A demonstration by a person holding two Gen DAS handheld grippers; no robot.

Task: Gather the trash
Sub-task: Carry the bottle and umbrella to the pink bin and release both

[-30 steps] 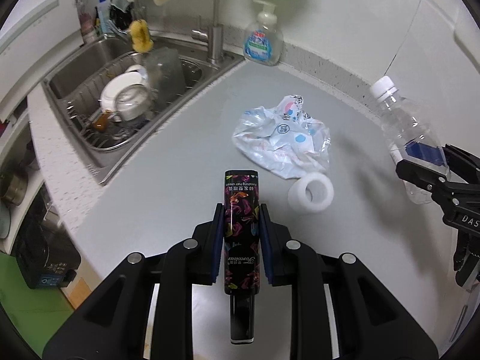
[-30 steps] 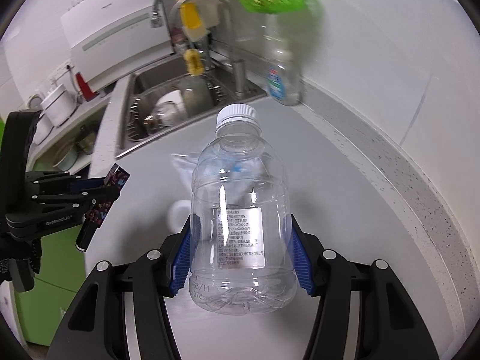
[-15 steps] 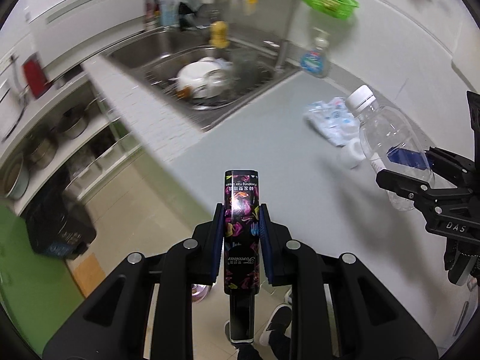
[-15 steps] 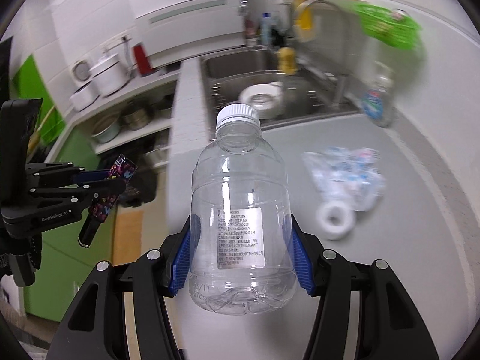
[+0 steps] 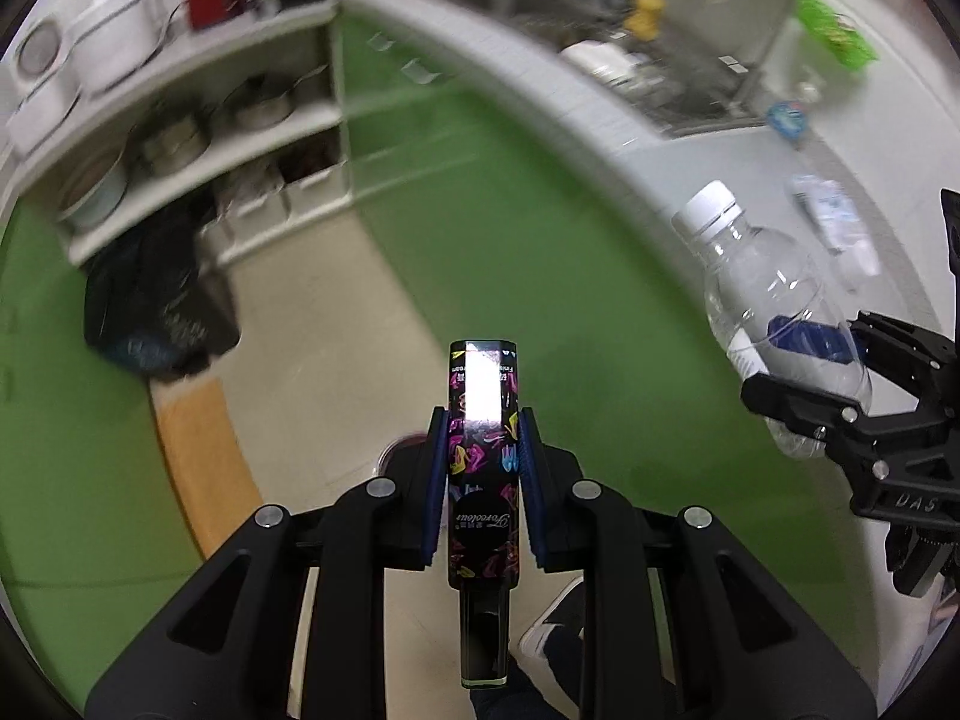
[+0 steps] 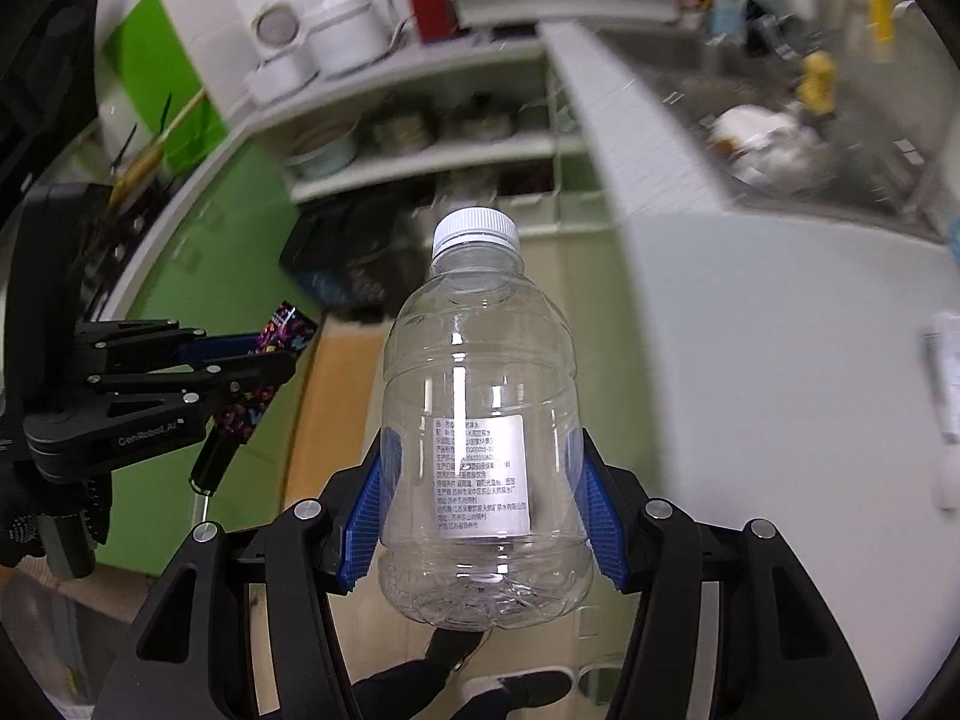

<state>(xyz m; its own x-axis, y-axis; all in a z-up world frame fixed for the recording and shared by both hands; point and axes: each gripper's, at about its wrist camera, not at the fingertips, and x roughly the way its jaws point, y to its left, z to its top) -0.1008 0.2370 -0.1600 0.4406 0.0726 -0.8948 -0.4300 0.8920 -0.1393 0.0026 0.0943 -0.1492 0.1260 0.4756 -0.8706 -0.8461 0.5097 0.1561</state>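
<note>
My left gripper (image 5: 483, 441) is shut on a black cosmetic tube (image 5: 483, 414) with colourful print, held above the kitchen floor. It shows at the left of the right wrist view (image 6: 264, 354). My right gripper (image 6: 483, 480) is shut on an empty clear plastic bottle (image 6: 480, 420) with a white cap, held upright off the counter's edge. The bottle also shows at the right of the left wrist view (image 5: 774, 300). A black trash bag (image 5: 150, 312) sits on the floor by the shelves; it also shows behind the bottle in the right wrist view (image 6: 348, 264).
The grey counter (image 6: 780, 330) with crumpled plastic packaging (image 5: 831, 216) lies to the right. The sink (image 6: 780, 138) holds dishes. Shelves (image 5: 198, 138) with pots stand beside green cabinet fronts (image 5: 480, 210). A wooden mat (image 5: 204, 456) lies on the floor.
Both grippers have swung left, away from the counter and out over the floor, still holding the tube and the bottle. The trash bag and shelves have come into fuller view.
</note>
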